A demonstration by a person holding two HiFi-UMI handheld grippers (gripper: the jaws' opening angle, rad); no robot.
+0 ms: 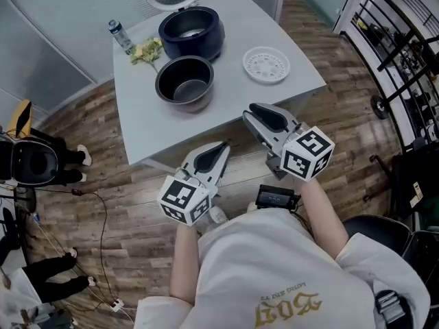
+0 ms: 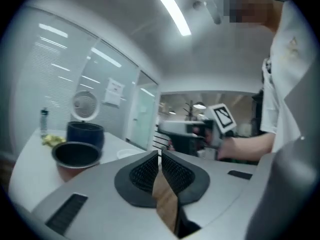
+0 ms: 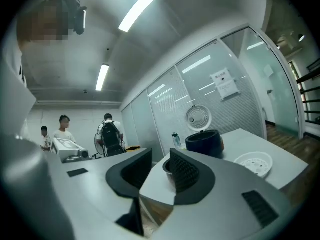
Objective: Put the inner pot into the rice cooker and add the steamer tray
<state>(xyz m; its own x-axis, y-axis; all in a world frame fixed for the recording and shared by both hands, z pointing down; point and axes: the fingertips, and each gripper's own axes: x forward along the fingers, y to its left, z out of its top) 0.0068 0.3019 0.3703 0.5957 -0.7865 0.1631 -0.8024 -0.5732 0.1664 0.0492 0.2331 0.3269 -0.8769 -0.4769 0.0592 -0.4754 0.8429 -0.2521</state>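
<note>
A dark blue rice cooker [image 1: 191, 31] stands at the back of the pale table [image 1: 288, 88] with its lid up. The metal inner pot [image 1: 185, 81] sits on the table just in front of it. To the right lies the white steamer tray [image 1: 266, 64]. Both grippers hover short of the table's near edge, clear of all three things. My left gripper [image 1: 224, 145] is shut with nothing in it, its pads [image 2: 145, 171] meeting. My right gripper [image 1: 250, 112] is open with an empty gap between its pads [image 3: 184, 171]. From the left gripper view the pot [image 2: 76, 154] and cooker [image 2: 85, 133] are far left.
A water bottle [image 1: 121, 36] and a yellow-green bundle [image 1: 146, 50] sit on the table's back left. Wooden floor lies around it, with cables and a black seat [image 1: 34, 160] at the left and a railing [image 1: 405, 40] at the right. People [image 3: 111, 136] stand far off.
</note>
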